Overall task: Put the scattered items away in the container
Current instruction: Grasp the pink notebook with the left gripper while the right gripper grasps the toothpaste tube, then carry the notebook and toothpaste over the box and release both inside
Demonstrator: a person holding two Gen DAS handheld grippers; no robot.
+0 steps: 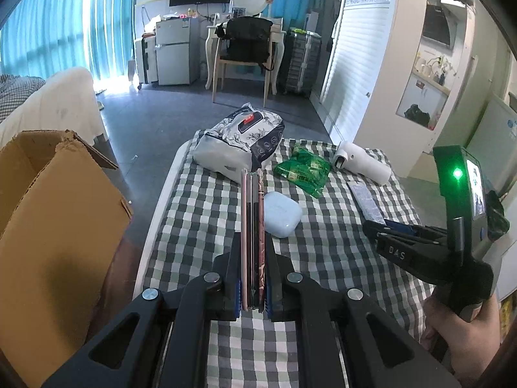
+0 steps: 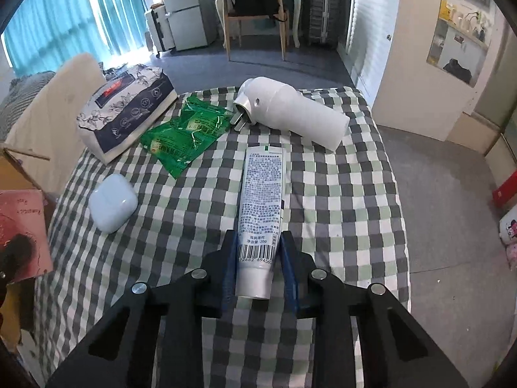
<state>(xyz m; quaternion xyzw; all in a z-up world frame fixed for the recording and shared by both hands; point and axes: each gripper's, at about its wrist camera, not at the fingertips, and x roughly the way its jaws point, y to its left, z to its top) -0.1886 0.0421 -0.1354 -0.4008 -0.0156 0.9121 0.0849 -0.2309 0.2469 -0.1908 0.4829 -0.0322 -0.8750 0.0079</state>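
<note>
Wooden chair (image 1: pixel 240 64), fridge (image 1: pixel 176 51), suitcase (image 1: pixel 300 58), curtains (image 1: pixel 64 26).

A: Where is room left on the cloth (image 2: pixel 339 200)?
B: The right half is bare, past the tube (image 2: pixel 260 200).
A: And what is crowded?
B: The far edge is lined by the tissue pack (image 2: pixel 126 113), green packet (image 2: pixel 187 132) and white dispenser (image 2: pixel 290 113); the earbud case (image 2: pixel 113 207) is set at the left, near the box (image 1: pixel 48 200).
</note>
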